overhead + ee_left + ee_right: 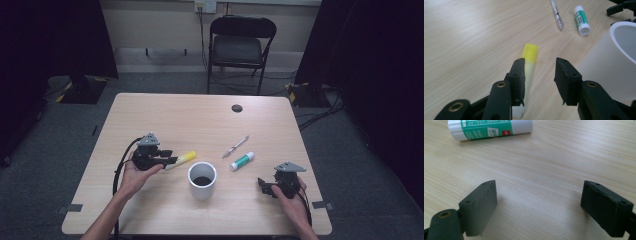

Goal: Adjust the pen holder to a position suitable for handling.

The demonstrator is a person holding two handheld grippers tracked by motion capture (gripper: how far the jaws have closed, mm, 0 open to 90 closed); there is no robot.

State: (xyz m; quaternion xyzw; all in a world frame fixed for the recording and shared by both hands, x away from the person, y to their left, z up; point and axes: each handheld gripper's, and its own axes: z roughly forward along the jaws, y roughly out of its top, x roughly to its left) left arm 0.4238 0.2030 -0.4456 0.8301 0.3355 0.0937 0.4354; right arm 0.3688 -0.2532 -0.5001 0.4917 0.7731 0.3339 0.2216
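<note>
We see the yellow highlighter (pixel 528 65) lying flat on the wooden table (pixel 165 112), just left of the white cup (pixel 202 180) in the high view. In the left gripper view its yellow cap points away from the camera and its pale body runs back under the left-hand jaw of the left gripper (pixel 540 75). That jaw sits over the marker's barrel, while the other jaw stands clear of it with bare table between, so the jaws are spread and the marker is not pinched; we cannot tell whether the near jaw actually touches it. In the high view the left gripper (pixel 172 160) is held low over the table, its tips at the marker's near end.

The cup stands upright just beside the marker, near the table's front edge, its inside dark at the bottom. Beyond it lie a clear pen (pixel 236 146) and a glue stick (pixel 242 161) with a green label and white cap, near each other but apart.

The right gripper (pixel 265 186) rests near the table's right front corner, well apart from the marker. In the right gripper view its jaws stand wide open over bare wood, with the glue stick (pixel 490 128) lying ahead of them.
</note>
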